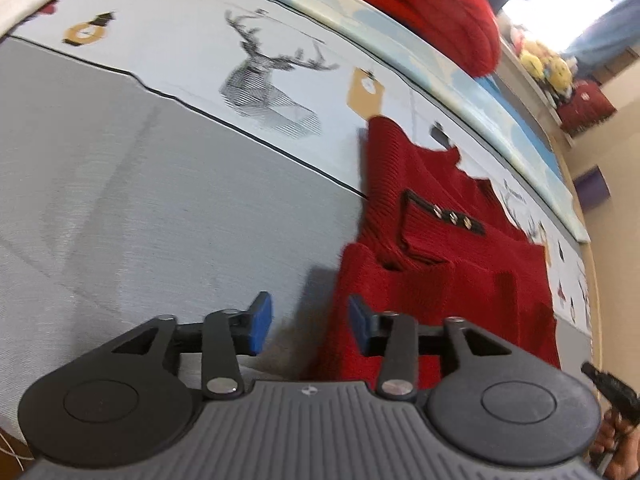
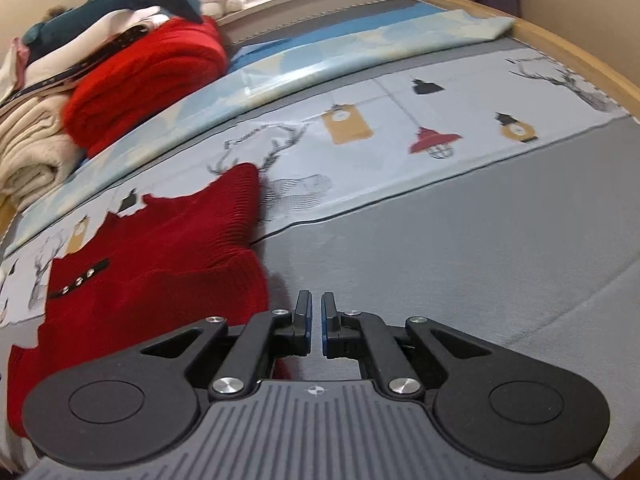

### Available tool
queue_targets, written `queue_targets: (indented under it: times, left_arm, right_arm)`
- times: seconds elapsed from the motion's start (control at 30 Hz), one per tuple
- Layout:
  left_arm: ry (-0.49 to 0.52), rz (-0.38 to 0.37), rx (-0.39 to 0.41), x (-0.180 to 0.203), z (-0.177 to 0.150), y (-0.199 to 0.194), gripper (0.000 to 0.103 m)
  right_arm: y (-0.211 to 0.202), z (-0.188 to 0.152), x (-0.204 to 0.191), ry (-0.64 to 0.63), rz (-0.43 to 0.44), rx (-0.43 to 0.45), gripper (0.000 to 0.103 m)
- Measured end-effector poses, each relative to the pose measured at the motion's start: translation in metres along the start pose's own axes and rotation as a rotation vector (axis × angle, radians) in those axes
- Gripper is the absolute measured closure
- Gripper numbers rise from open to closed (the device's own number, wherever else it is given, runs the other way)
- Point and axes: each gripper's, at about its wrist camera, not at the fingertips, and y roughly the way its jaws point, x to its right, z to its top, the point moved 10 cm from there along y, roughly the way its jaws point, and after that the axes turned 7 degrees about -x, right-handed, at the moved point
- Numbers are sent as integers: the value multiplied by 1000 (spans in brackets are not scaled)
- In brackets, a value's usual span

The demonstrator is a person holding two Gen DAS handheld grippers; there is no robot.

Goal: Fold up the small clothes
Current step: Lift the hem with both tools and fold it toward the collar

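On the bed, left wrist view: a dark red knitted garment [image 1: 448,264] lies flat on the grey bedspread [image 1: 140,208], near the bed's right-hand side as framed.
Long axis: it runs from the near edge up toward the printed band with the deer [image 1: 268,88]; its ribbed end points to that band.
Detail: a dark strip with metal studs [image 1: 452,216] crosses the knit.
Left tool [image 1: 310,326]: open, blue pads apart, nothing between them; one pad is over the bedspread, the other over the garment's near edge.
Hidden: the garment's near hem is covered by the tool body; whether the pad touches the knit cannot be told.
Far side: a folded bright red knit [image 1: 420,4], partly cut off at the top.
On the bed, right wrist view: the garment [image 2: 152,264] lies left of the right tool [image 2: 316,326].
Right tool: closed, empty, a slit between the pads, above bare bedspread [image 2: 460,248].
Cut off: the garment's left part leaves the frame.
Pile: bright red knit [image 2: 148,80] beside cream blankets [image 2: 32,148] at the far left corner; a dark plush shark [image 2: 132,0] on top.
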Motion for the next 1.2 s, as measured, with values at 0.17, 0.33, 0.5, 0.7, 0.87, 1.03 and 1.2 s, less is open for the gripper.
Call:
queue_targets:
  times: [0.17, 0.33, 0.5, 0.7, 0.87, 1.03, 1.2]
  left_arm:
    - [63, 14, -34, 17, -6, 13, 39]
    - [83, 33, -65, 25, -9, 26, 39]
    - [110, 73, -104, 31, -13, 40, 39]
    - [146, 100, -117, 35, -15, 47, 39]
    - [139, 112, -103, 35, -10, 48, 40]
    - [174, 120, -114, 40, -12, 52, 63]
    - [218, 141, -107, 44, -12, 53, 90]
  right_arm:
    - [13, -2, -20, -30, 30, -49, 68]
    - [33, -4, -30, -22, 27, -102, 55]
    - [55, -13, -37, -45, -10, -162, 55]
    - [71, -18, -42, -92, -53, -199, 55]
    - [79, -24, -49, -154, -71, -230, 55]
    - [80, -27, -58, -200, -59, -236, 74]
    - [68, -21, -68, -249, -23, -182, 91]
